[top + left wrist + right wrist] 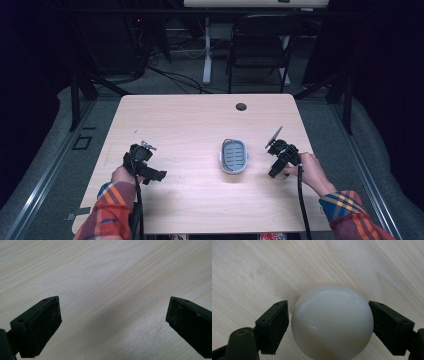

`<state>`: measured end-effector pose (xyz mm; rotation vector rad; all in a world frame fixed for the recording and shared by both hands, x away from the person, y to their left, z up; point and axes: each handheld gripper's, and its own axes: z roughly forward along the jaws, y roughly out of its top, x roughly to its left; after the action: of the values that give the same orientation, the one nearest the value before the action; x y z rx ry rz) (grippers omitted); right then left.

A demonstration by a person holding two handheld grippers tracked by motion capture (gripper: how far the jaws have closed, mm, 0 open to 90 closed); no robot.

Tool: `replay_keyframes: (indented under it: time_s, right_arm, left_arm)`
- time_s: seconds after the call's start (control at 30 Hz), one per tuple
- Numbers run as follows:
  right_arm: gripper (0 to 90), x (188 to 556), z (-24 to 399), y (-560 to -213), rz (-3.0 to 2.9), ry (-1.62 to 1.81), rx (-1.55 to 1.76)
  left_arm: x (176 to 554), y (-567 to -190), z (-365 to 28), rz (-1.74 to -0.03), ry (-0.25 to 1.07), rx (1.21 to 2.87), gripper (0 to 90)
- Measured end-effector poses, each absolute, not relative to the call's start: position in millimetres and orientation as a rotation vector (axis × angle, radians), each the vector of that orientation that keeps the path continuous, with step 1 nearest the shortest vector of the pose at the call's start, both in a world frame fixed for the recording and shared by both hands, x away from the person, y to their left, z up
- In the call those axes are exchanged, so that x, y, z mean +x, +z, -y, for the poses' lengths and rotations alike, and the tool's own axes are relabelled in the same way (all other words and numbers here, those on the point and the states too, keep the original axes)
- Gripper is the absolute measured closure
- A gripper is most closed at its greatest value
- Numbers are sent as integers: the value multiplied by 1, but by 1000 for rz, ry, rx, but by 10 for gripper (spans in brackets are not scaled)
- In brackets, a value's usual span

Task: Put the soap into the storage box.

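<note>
Soap (332,322), a smooth white rounded bar, is gripped between the two black jaws of the right gripper (329,322), seen close up in the right gripper view. The pads are pressed against its sides, one on each flank, and the bar is seen against the pale wooden table (249,270) underneath; whether it rests on the wood or is lifted clear cannot be told. In the high view the right gripper (276,172) is held low at the table's right side by the person's right hand (307,170), tilted down toward the wood, just to the right of a small grey soap dish (234,156). The dish is set lengthwise near the middle of the table (200,115), with a ribbed blue-grey floor inside its rim, and nothing is seen lying in it. Over on the left side, the left gripper (155,175) is held by the left hand (122,175) close above the wood, well apart from the dish. In the left gripper view the left gripper (113,315) is shown with its jaws spread wide, released, with bare wood grain between them and nothing grasped. A round cable hole (241,106) is noted near the table's far edge.
</note>
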<state>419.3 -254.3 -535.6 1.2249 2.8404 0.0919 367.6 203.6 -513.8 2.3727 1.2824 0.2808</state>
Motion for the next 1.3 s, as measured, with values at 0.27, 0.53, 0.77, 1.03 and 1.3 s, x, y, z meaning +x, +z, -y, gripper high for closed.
replay_keyframes:
  time_s: [0.27, 0.53, 0.77, 1.03, 1.3]
  right_arm:
    - [233, 419, 254, -539, -2817, 110, 1211]
    - [236, 420, 252, -538, -2826, 89, 1221]
    - [236, 419, 253, -536, -2807, 123, 1216]
    - [237, 418, 251, -529, -2824, 78, 1174]
    - [237, 420, 245, -526, -2829, 75, 1143]
  left_arm:
    - [367, -514, -204, -1276, 282, 2370, 0]
    - [367, -514, -204, -1277, 280, 2371, 0]
    - [367, -514, -204, -1278, 278, 2372, 0]
    - [367, -514, -203, -1280, 277, 2372, 0]
    - [367, -514, -203, -1278, 277, 2369, 0]
